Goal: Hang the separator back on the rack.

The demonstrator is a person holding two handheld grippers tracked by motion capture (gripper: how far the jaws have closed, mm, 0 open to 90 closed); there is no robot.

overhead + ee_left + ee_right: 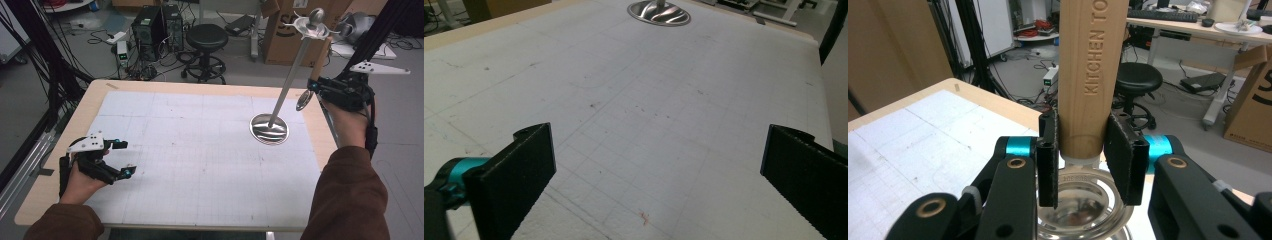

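Observation:
My right gripper [315, 88] is shut on the wooden handle [321, 59] of a kitchen utensil, at the table's right edge. The handle [1090, 75] stands up between the pads [1048, 155], embossed with "KITCHEN", and its round metal end [1083, 202] hangs below the jaws. Beside it a metal stand with a round base [269, 129] leans its pole up to a hooked top [312, 25]. My left gripper [126, 158] rests open at the mat's left edge, with bare mat between its jaws. The left gripper [659, 175] faces the stand's base [659, 12] across the table.
A white gridded mat [200, 150] covers most of the wooden table [95, 95]. Behind the table stand a black stool [206, 37], computer towers [150, 27] with cables, and a cardboard box [287, 35].

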